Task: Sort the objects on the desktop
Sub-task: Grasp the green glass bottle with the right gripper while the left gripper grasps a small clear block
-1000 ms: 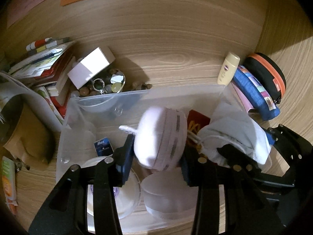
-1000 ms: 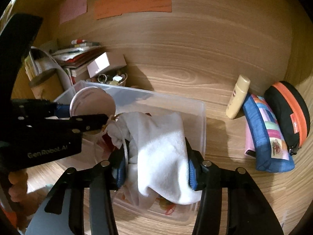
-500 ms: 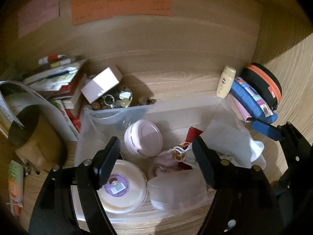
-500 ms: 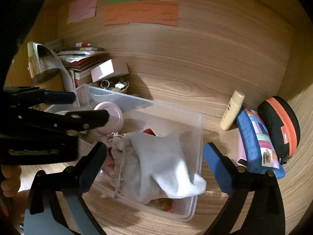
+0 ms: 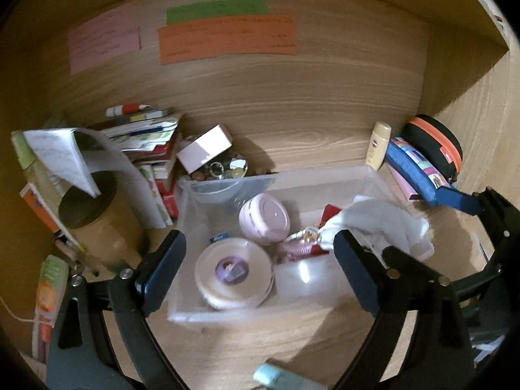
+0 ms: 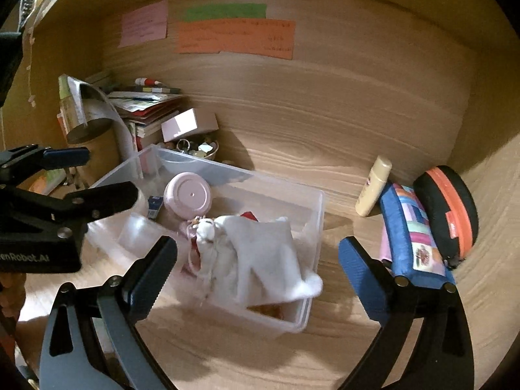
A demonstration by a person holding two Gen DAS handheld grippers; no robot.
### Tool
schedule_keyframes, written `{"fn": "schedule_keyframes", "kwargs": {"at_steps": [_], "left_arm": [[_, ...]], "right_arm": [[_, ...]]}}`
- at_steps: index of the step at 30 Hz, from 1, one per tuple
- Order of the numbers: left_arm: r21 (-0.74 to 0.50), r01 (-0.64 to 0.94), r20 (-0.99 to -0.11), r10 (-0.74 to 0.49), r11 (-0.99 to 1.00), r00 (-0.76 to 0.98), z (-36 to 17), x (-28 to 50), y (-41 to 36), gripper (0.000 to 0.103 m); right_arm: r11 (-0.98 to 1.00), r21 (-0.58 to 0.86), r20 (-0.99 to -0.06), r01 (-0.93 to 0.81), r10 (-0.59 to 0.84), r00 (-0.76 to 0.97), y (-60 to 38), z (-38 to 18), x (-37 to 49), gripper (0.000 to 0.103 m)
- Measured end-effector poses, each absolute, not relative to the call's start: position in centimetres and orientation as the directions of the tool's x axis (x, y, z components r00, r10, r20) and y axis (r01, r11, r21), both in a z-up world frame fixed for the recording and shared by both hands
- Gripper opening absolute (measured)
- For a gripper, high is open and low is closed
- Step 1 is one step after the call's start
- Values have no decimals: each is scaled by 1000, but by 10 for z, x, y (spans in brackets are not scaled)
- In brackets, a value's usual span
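While both grippers hang wide open and empty over the counter (image 6: 341, 136), the clear bin (image 6: 317, 227) sits between the left gripper (image 5: 260, 253) and right gripper (image 6: 256, 256) fingers. Inside it, the white cloth pouch (image 6: 260, 253) slumps at 3 o'clock, the pink round jar (image 5: 265, 219) lies at 12 o'clock, just beside it.

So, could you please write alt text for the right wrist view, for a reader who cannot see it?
The open right gripper hovers over a clear plastic bin on a wooden desk, holding a white cloth bag and a pink round case. To its right lie a cream bottle, a blue pouch and a black-and-orange case.
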State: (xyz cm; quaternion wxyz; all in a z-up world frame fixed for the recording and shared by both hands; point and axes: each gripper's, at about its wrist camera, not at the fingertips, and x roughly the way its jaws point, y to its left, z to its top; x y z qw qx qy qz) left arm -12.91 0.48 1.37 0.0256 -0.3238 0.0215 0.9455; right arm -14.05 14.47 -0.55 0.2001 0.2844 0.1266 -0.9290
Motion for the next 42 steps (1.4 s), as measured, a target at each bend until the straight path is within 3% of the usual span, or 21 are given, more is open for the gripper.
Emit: {"fn": "schedule_keyframes", "kwargs": {"at_steps": [12, 21, 34, 39, 41, 42], "left_arm": [[59, -54, -633, 4, -997, -774, 3, -83, -5, 95], [75, -55, -705, -14, -996, -709, -24, -54, -20, 96], [29, 29, -760, -41, -999, -649, -57, -2, -61, 96], [14, 35, -765, -33, -999, -644, -62, 11, -63, 96], [14, 24, -767, -26, -1000, -641, -64, 14, -59, 96], [16, 19, -767, -24, -1000, -641, -64, 15, -58, 96]], "right_arm": [[-884, -105, -591, 456, -313, -743, 153, -5, -96, 100], [-857, -50, -642, 513, -366, -674, 143, -27, -61, 100], [-772, 136, -712, 621, -512, -481, 123, -63, -28, 100], [-774, 126, -716, 621, -504, -483, 114, -70, -29, 92], [-760, 147, -727, 633, -517, -452, 112, -72, -31, 77], [-753, 159, -730, 638, -525, -438, 111, -74, -31, 74]]}}
